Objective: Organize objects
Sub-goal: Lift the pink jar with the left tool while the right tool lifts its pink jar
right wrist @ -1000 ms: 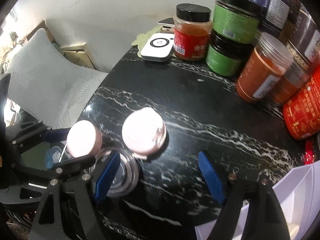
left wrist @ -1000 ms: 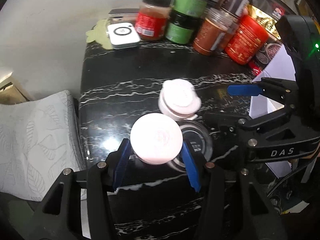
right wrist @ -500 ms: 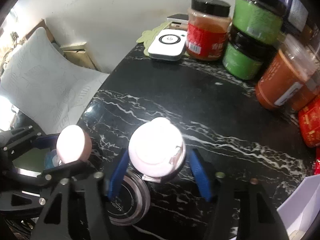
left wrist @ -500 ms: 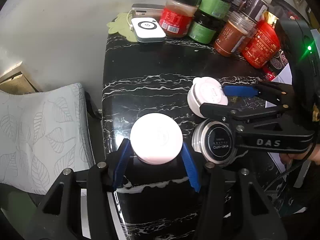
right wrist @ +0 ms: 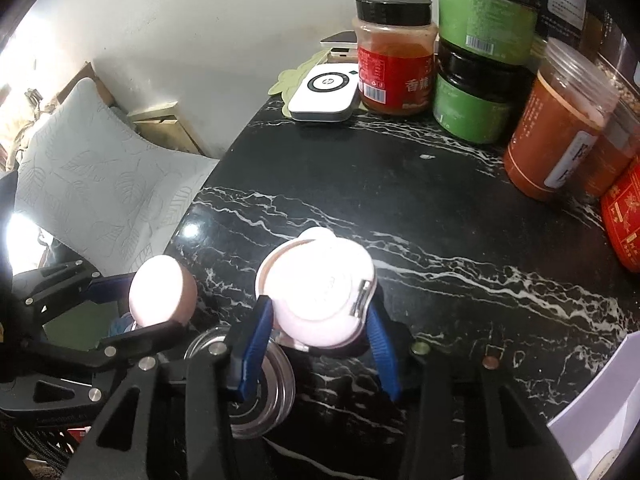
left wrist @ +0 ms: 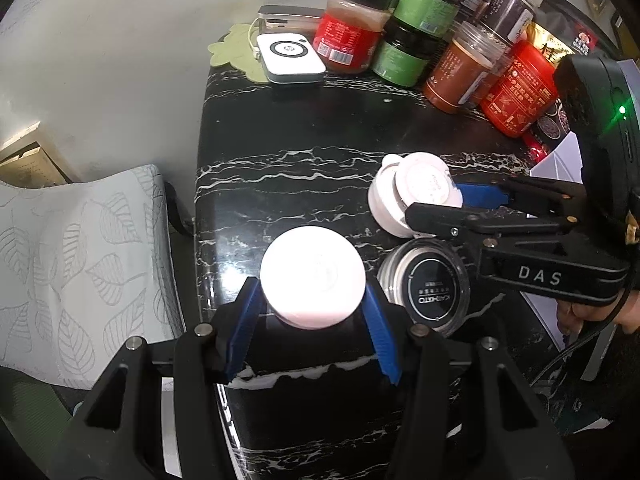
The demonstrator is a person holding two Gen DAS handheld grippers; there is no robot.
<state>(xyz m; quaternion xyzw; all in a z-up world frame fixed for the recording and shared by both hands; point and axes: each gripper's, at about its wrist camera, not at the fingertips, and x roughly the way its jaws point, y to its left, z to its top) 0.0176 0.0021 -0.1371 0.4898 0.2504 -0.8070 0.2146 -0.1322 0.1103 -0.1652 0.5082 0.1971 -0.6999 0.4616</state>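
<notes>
While the left gripper keeps its blue pads pinched on the round white-lidded pot at the near edge of the black marble table, the action is on the other side: the right gripper has just been closing, and its 2 blue pads now press the sides of the white flip-top jar. A second ago those jaws stood wide with nothing between them; half a second ago they straddled the jar; now they pinch it. From the left camera you can see that jar at about 2 o'clock from the held pot, with the right gripper reaching in from 3 o'clock, a hand on its handle.

Sitting between the 2 tools is a clear-lidded round tin, just beside the pot at its 3 o'clock and untouched. Far back at 12 to 1 o'clock, a cluster of spice jars lines the wall end, with a white charging pad at 11 o'clock. A leaf-print cushion lies off the table at 9 o'clock.

So both hands now have a container each. My read: the pick phase is done on both sides and a lift is next, though the jar's cap looks slightly ajar, so a squeeze high up could slip.
</notes>
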